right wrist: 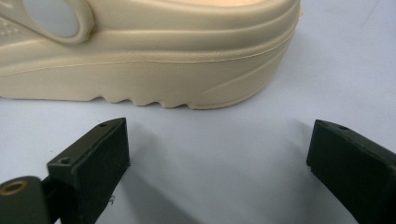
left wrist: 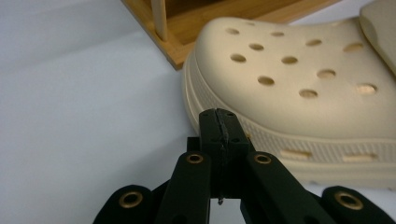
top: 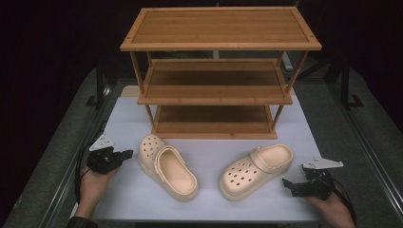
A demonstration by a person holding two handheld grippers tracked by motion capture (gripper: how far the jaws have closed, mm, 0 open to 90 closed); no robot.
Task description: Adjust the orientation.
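In the high view, two cream clogs are seen lying on the white table top [top: 128, 199] in front of a three-tier wooden rack [top: 216, 80]. The left clog [top: 167, 166] is placed near the rack's left foot with its toe toward the far side, and the right clog [top: 256, 170] is laid slantwise with its toe toward the near left. The left gripper [top: 124, 155] is held just left of the left clog's toe, and the right gripper [top: 291, 186] is held near the heel of the right clog, apart from it. In the left gripper view, what the high view leaves unclear is settled: the two black jaws are pressed flat against each other with nothing between them, just short of the left clog's [left wrist: 299, 84] ribbed sole edge, and a corner of the rack's [left wrist: 187, 32] bottom shelf is seen behind the perforated toe. In the right gripper view, the jaws are spread wide and empty over bare table, and the right clog's [right wrist: 154, 70] toothed sole and strap rivet are shown close up, beyond the jaw tips and untouched.
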